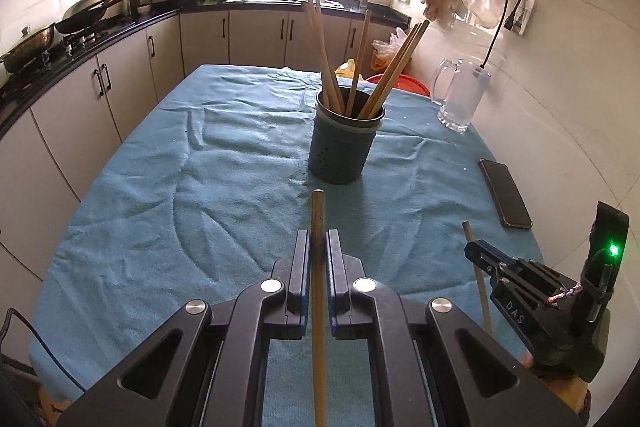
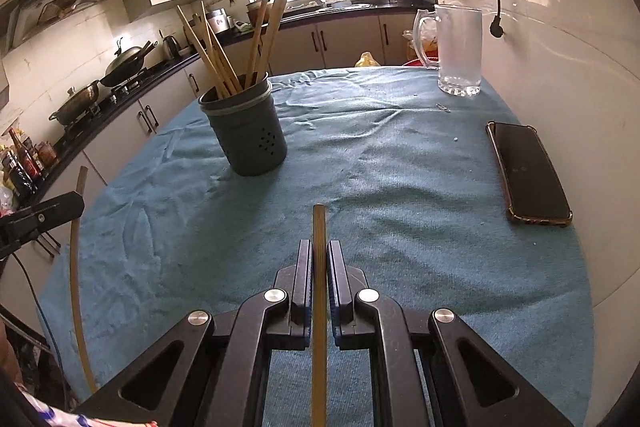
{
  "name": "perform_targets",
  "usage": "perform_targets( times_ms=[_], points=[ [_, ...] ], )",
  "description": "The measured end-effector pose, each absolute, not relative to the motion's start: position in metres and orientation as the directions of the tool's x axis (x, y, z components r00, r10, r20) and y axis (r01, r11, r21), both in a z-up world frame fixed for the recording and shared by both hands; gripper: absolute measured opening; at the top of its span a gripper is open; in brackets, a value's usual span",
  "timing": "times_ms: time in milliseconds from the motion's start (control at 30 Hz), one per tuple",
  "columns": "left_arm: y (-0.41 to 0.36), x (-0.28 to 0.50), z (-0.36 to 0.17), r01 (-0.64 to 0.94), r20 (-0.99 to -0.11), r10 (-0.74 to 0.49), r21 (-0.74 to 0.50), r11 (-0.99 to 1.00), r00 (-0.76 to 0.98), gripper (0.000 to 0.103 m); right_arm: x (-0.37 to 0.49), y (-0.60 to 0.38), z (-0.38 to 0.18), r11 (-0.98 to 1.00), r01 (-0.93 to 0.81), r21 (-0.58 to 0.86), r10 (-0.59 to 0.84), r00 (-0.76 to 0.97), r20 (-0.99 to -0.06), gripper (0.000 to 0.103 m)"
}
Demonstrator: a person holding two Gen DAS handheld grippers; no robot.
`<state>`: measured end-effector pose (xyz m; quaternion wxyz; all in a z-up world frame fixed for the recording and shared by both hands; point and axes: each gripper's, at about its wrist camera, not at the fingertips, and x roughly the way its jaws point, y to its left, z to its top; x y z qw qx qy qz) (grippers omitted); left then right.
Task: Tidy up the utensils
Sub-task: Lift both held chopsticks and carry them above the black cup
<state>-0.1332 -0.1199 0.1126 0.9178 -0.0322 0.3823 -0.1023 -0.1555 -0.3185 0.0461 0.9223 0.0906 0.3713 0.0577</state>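
Left gripper [image 1: 319, 239]: jaws clamped on one wooden chopstick [image 1: 318, 215], tip pointing toward the dark perforated utensil holder [image 1: 342, 151]. Right gripper [image 2: 319, 251]: jaws clamped on a second chopstick [image 2: 319, 227]. Holder upright on blue tablecloth [image 1: 160, 187], containing several chopsticks. Nearby: glass mug [image 2: 458, 51], phone [image 2: 528, 173].

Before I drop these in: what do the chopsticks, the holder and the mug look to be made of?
Chopsticks: likely bamboo or wood, tan, matte, faint grain. Holder: dark grey-green, matte, with drain holes; probably plastic, possibly coated metal. Mug: clear glass, thick base, frosted-looking walls.
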Motion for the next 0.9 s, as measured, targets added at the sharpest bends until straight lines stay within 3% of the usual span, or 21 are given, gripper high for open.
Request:
perform_targets(
  times_ms=[900],
  points=[
    [-0.1105, -0.1413, 0.1175, 0.118, -0.68, -0.201, -0.168, 0.979, 0.705, 0.007, -0.1537, -0.3089, 0.0497, 0.975, -0.084, 0.206, 0.203, 0.716, -0.668, 0.007]
  ],
)
